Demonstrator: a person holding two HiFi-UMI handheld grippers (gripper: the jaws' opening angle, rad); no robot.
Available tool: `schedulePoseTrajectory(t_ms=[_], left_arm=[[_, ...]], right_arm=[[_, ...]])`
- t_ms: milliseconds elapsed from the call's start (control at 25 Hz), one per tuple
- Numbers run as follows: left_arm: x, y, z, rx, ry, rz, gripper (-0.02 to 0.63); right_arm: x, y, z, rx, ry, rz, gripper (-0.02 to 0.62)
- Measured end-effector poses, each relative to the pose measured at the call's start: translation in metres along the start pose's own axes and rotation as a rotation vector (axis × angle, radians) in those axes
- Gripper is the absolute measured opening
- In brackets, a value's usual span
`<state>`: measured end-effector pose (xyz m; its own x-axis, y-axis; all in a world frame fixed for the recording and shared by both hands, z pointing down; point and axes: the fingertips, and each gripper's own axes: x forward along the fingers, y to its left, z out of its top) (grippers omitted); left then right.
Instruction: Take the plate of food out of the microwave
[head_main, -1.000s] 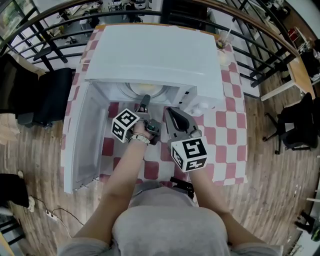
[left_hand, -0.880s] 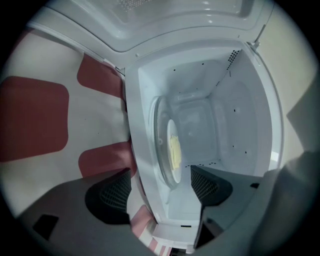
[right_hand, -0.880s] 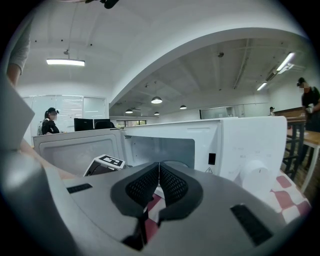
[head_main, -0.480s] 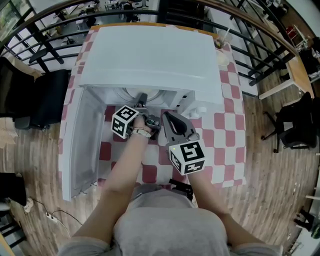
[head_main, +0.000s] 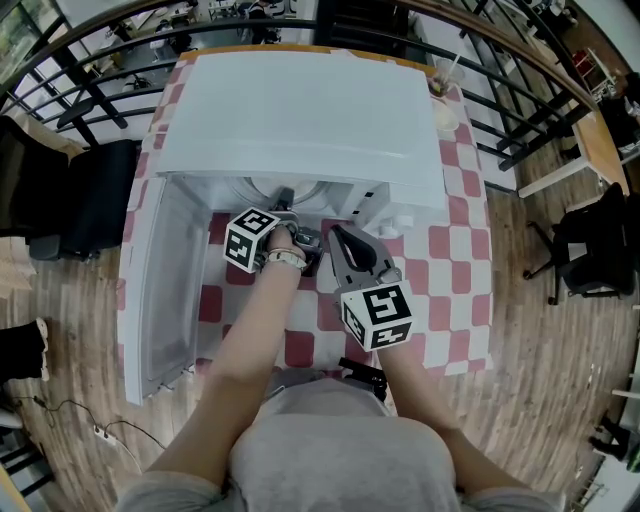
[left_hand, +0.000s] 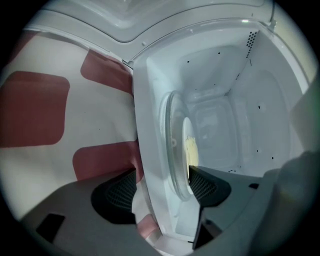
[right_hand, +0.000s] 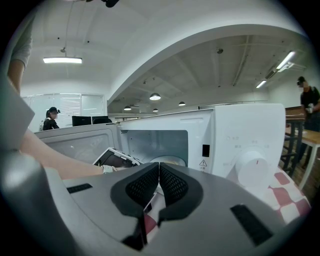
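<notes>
A table (head_main: 455, 250) under a red-and-white checked cloth carries a white microwave (head_main: 300, 110), its door (head_main: 165, 290) swung open on the left side. Just off the microwave's far right corner stands what appears to be a cup with a straw (head_main: 441, 88).

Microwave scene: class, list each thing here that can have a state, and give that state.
microwave door: swung open.
plate: inside, on the glass turntable, food on it.
left hand-held gripper: open, jaws just closing slightly, plate edge between them, ungripped.
right hand-held gripper: shut, empty.
</notes>
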<state>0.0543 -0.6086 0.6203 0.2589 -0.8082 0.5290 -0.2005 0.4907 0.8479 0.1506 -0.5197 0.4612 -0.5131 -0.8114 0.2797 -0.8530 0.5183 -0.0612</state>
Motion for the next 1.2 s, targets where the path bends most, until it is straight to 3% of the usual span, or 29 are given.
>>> schedulePoseTrajectory(t_ms=[560,1200], left_arm=[[-0.013,0.000,-0.003,-0.034,-0.001,0.004,0.276],[-0.029,-0.007,0.000,-0.006,-0.001,-0.039,0.123]], right_arm=[[-0.010,0.002,0.007,-0.007,-0.019,-0.004,0.026],[-0.020,0.011,0.009,-0.024,-0.021,-0.001,0.026]])
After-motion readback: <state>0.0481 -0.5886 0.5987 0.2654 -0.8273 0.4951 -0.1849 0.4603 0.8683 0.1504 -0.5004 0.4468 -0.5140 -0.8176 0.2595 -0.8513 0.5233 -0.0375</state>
